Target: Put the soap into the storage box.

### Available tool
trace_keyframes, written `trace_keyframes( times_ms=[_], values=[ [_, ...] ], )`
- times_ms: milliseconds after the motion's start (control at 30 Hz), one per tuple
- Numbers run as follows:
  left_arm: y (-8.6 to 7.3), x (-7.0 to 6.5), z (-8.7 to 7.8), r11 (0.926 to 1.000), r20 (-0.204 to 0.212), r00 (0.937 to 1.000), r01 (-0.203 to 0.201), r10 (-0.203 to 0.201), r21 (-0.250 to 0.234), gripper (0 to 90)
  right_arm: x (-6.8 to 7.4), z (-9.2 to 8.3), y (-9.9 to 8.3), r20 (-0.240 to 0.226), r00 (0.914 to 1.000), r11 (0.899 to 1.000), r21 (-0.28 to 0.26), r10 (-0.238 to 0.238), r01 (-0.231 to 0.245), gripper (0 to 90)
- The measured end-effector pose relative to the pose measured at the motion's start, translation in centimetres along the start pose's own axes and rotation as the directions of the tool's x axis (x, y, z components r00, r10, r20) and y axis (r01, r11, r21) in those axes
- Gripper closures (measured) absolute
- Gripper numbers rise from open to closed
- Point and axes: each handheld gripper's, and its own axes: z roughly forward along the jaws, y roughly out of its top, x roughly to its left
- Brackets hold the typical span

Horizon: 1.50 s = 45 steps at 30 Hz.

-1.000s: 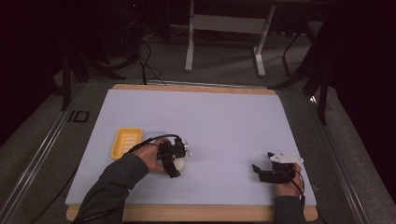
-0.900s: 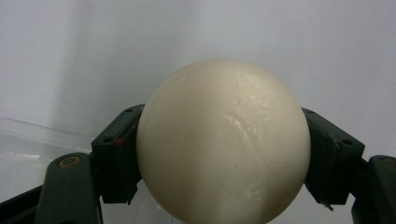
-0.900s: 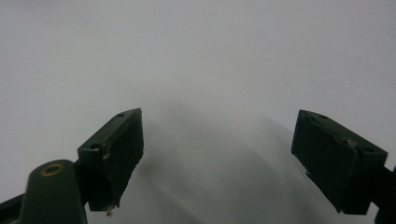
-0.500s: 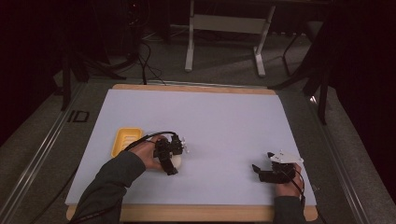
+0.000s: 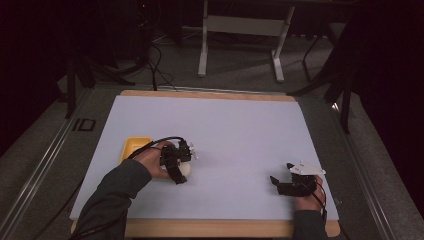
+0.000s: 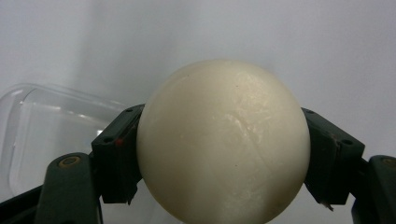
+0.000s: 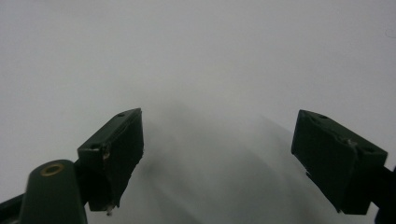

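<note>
A cream-white ball [image 6: 223,142] sits squeezed between the two black jaws of my left gripper [image 6: 219,158]. From above, that left gripper [image 5: 176,167] hovers at the table's left front, the ball [image 5: 184,169] a pale spot beside it, close to a yellow tray [image 5: 132,148]. A clear plastic container [image 6: 46,126] lies behind the ball in the left gripper view. My right gripper [image 5: 278,184] rests near the front right of the table; its jaws [image 7: 219,154] stand wide apart over bare white surface with nothing between them.
The white mat [image 5: 230,130] covers the wooden table, broad and bare through its middle and back. Beyond the far edge stand a metal frame stand [image 5: 240,30] and cables [image 5: 155,60] on the dark floor.
The left gripper with the ball has shifted slightly left and toward the front, closer to the yellow tray. The right gripper has stayed where it was.
</note>
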Motion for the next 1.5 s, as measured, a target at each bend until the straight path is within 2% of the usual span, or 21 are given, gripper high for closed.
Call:
trace_keyframes(
  times_ms=[200,267,533,900,1267,1500],
  values=[
    [-0.5,0.4,-0.5,0.9996,-0.006,0.9997,0.024,-0.024,-0.014,25.3,0.0,0.0,0.0,0.003,1.0,1.0,-0.004,-0.001,0.001,16.6],
    [-0.6,0.5,-0.6,0.9998,-0.007,0.9998,0.018,-0.018,-0.01,25.3,0.0,0.0,0.0,0.003,1.0,1.0,-0.004,-0.002,0.002,16.6],
    [-1.2,1.4,-1.0,0.9982,-0.02,0.9981,0.059,-0.059,-0.015,25.3,0.0,-0.1,0.0,0.002,1.0,1.0,-0.007,0.0,0.0,16.5],
    [-2.0,2.3,-1.4,0.9969,-0.033,0.9964,0.078,-0.078,-0.004,25.3,0.0,-0.1,0.0,0.002,1.0,1.0,-0.01,0.0,0.0,16.6],
    [-3.1,3.4,-1.3,0.99,-0.038,0.9893,0.141,-0.141,0.002,25.3,0.0,-0.1,0.0,0.003,1.0,1.0,-0.01,-0.001,0.001,16.5],
    [-3.7,3.8,-1.2,0.9859,-0.047,0.985,0.167,-0.166,0.014,25.4,0.0,-0.1,0.0,0.002,1.0,1.0,-0.01,0.0,0.0,16.5]
  ],
)
